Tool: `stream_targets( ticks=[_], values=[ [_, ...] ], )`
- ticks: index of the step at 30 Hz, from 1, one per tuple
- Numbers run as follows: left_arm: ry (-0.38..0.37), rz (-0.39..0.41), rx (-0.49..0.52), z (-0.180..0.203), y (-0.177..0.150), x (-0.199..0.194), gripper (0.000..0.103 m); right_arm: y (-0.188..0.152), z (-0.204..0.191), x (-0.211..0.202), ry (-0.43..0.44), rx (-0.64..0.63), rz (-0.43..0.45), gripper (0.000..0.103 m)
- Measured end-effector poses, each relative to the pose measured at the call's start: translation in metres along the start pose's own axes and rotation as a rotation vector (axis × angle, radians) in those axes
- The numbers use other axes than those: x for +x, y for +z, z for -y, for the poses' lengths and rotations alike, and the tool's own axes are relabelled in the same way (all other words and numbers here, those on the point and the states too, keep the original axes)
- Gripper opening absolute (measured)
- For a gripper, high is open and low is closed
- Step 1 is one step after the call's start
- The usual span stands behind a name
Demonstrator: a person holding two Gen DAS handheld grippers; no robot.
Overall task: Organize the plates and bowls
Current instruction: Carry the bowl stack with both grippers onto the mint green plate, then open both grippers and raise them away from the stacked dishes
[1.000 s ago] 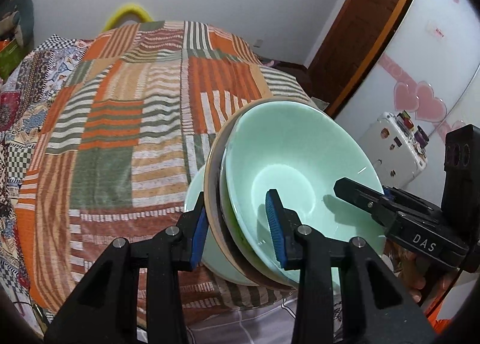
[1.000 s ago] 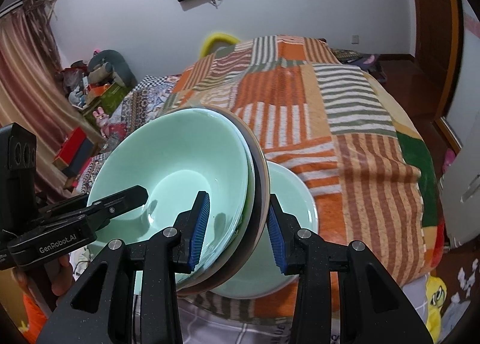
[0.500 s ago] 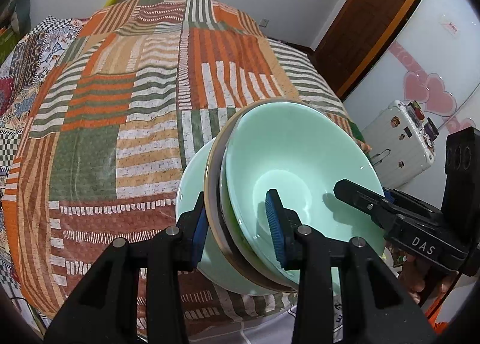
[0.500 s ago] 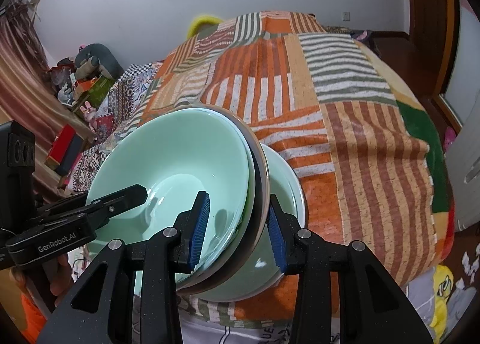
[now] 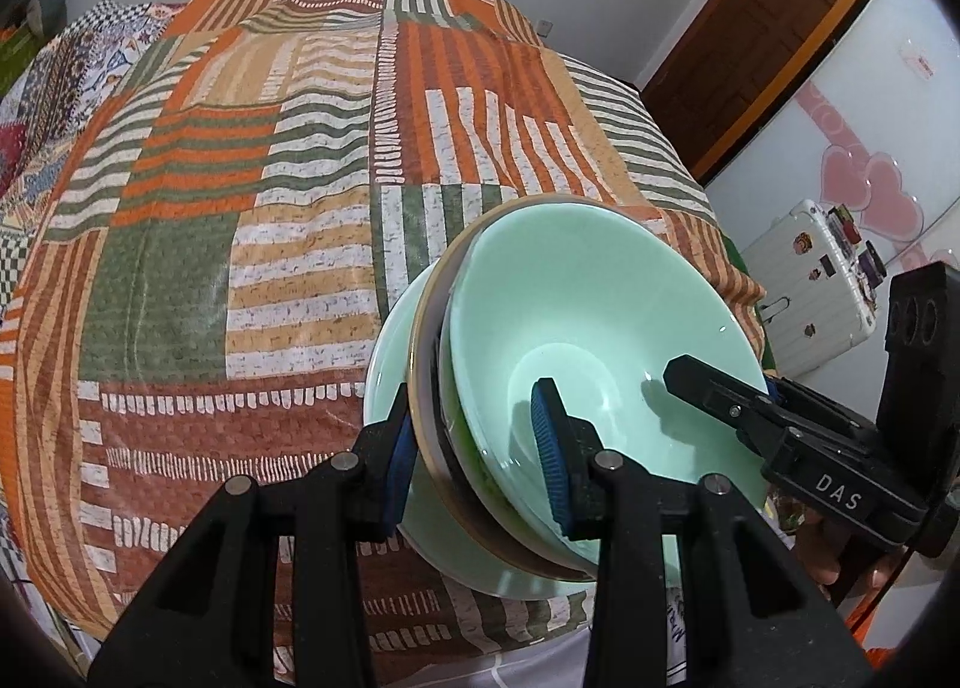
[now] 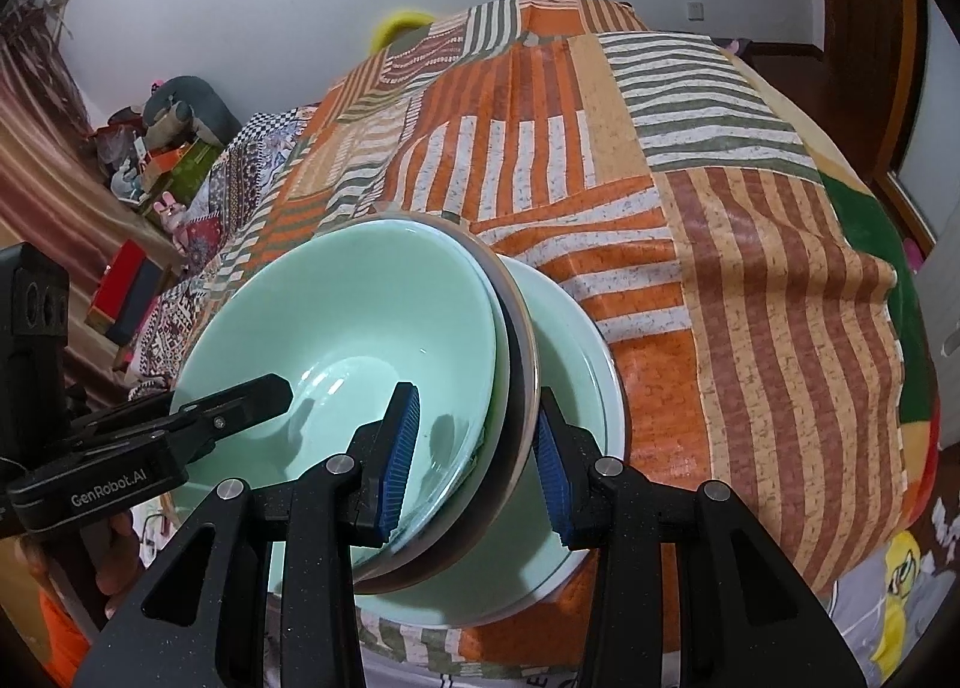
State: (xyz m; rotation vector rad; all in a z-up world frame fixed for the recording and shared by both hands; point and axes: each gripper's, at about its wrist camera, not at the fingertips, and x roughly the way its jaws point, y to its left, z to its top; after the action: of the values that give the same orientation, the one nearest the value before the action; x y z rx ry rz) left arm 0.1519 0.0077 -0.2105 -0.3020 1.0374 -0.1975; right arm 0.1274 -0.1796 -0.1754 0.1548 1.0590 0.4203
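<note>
A stack of nested dishes is held from both sides: a pale green bowl (image 5: 588,328) on top, a brown-rimmed plate (image 5: 429,424) under it. My left gripper (image 5: 480,448) is shut on the stack's left rim. My right gripper (image 6: 474,448) is shut on its right rim; it also shows in the left wrist view (image 5: 720,394). The stack hangs just over a pale green plate (image 6: 576,364) lying on the bed near its front edge, also in the left wrist view (image 5: 390,340). Whether stack and plate touch I cannot tell.
The bed carries a striped orange, green and white patchwork quilt (image 5: 240,208). A white suitcase (image 5: 822,280) and a wooden door (image 5: 768,16) stand to the right. Boxes and toys (image 6: 156,148) are piled by the left wall.
Both grippers have carried the held stack downward toward the pale green plate on the quilt. The grip on the stack has not changed.
</note>
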Motion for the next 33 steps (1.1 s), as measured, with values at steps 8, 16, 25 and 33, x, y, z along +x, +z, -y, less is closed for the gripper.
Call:
stream_targets(
  ticks=[8,16,25,33],
  values=[
    [-0.011,0.001,0.0,-0.001,-0.003,0.0,0.036,-0.001,-0.002,0.0,-0.001,-0.016,-0.008,0.036],
    [0.027,0.066,0.031,0.008,-0.007,-0.029,0.04,-0.001,-0.011,-0.023,-0.064,-0.071,0.043,0.045],
    [0.016,0.302,0.134,0.045,-0.012,-0.121,0.045,0.003,-0.03,-0.084,-0.059,-0.123,0.193,0.045],
    [0.002,0.528,0.205,0.078,-0.032,-0.203,0.046,-0.003,-0.067,-0.161,-0.042,-0.222,0.439,0.058]
  ],
)
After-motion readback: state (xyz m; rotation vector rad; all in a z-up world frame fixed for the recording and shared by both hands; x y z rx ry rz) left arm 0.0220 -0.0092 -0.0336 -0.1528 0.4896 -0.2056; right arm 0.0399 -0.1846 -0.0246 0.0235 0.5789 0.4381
